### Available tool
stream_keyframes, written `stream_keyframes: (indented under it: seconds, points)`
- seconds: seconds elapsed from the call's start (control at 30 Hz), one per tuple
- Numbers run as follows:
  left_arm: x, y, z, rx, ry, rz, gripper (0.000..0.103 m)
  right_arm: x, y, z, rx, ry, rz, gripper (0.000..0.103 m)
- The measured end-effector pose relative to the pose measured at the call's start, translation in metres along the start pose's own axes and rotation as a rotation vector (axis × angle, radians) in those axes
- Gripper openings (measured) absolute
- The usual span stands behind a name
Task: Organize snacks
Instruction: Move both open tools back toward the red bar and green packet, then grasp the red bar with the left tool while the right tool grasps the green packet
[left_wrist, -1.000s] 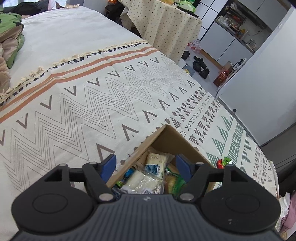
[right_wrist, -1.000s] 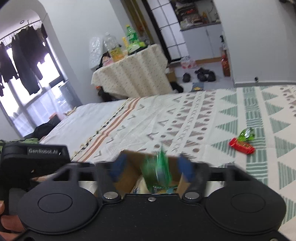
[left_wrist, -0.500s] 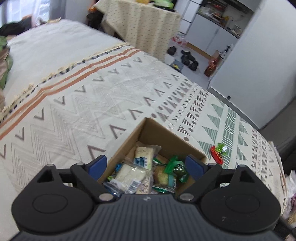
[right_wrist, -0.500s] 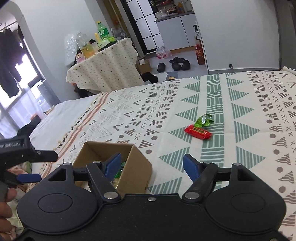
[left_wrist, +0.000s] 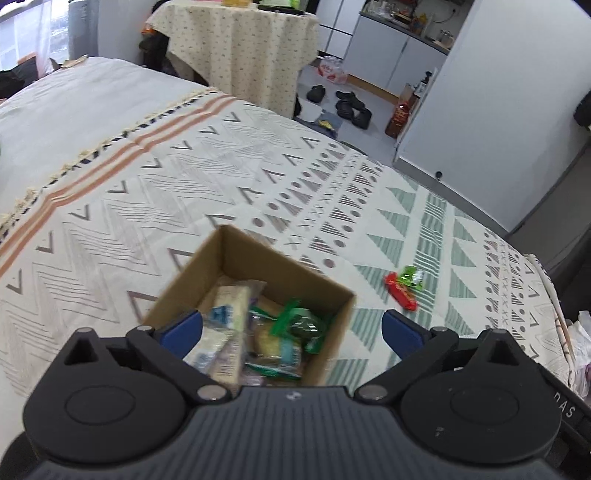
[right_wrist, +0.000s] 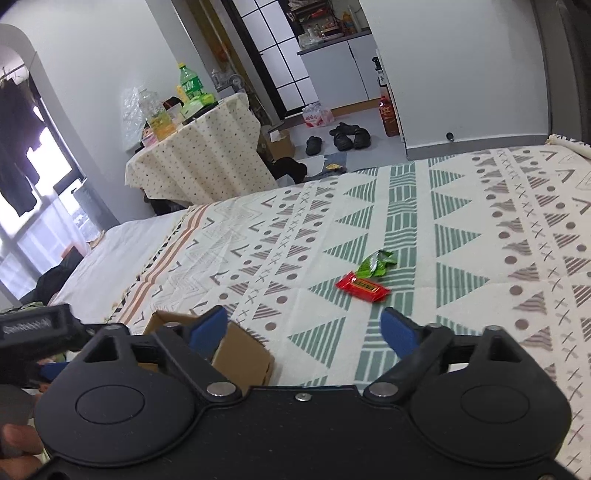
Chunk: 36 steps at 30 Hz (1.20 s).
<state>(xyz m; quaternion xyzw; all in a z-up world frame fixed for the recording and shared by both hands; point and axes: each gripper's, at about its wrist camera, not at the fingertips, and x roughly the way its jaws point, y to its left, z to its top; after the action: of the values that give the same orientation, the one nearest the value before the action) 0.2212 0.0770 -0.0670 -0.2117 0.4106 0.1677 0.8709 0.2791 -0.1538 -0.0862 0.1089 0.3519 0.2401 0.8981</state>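
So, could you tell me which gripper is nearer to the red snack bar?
Right, as far as I can judge. The right gripper faces the red snack bar; the left gripper hangs over the cardboard box, bar off to its right.

Soft, even daylight fills both views, brightest at the blown-out window left of the bed. Fisheye distortion bends walls and the bed's edges near the corners. In the left wrist view the cardboard box is motion-blurred, with faint shadows.

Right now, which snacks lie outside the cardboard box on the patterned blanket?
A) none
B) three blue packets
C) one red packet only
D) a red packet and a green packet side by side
D: the red packet and green packet lie together on the blanket, apart from the cardboard box.
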Motion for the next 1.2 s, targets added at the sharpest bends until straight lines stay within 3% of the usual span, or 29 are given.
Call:
stream_keyframes:
  seconds: [0.2,0.37,0.6,0.83,1.2]
  points:
    - [0.015,-0.025,-0.001,0.005,0.026,-0.03,0.103,-0.004,-0.031,0.013,-0.011,-0.022,-0.031,0.103]
    - [0.027,-0.048,-0.001,0.018,0.014,-0.061,0.103,0.005,-0.059,0.017,0.08,-0.008,-0.026,0.103]
    - [0.044,-0.08,0.001,0.055,0.019,-0.082,0.103,0.015,-0.078,0.023,0.057,-0.029,-0.058,0.103]
    - [0.071,-0.102,0.008,0.047,0.048,-0.033,0.103,0.022,-0.105,0.032,0.125,-0.058,-0.083,0.103]
    - [0.117,-0.135,0.011,0.086,0.064,-0.024,0.103,0.039,-0.129,0.032,0.182,-0.046,-0.09,0.103]
